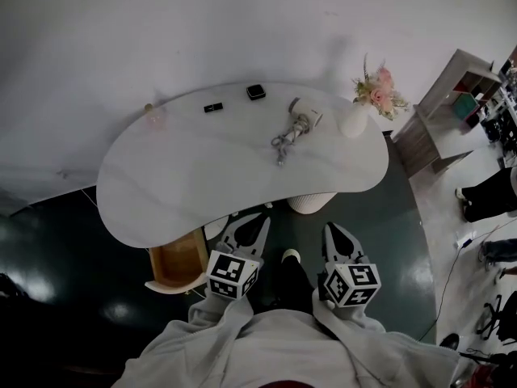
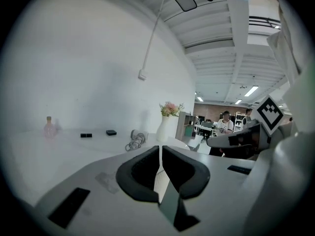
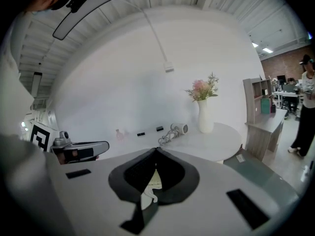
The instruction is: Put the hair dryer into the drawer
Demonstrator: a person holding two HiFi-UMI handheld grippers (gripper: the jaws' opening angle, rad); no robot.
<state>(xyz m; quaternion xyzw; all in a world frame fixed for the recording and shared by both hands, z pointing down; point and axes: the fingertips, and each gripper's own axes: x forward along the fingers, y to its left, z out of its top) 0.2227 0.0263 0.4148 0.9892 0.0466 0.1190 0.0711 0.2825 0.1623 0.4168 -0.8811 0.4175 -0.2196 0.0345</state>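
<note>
Head view | hair dryer (image 1: 305,113) white, lying flat, cord (image 1: 282,144) coiled | left gripper (image 1: 258,219), right gripper (image 1: 334,229) jaws together, empty

— How is the light?
— Soft, even on the white wall; ceiling strip lights (image 2: 252,90) glow far off, and the floor (image 1: 48,241) is dark.
— Sharpness?
— Fisheye bending, black corners in both gripper views, slightly soft

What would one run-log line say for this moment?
hair dryer: on table, untouched | drawer: open | left gripper: shut, empty | right gripper: shut, empty
</note>
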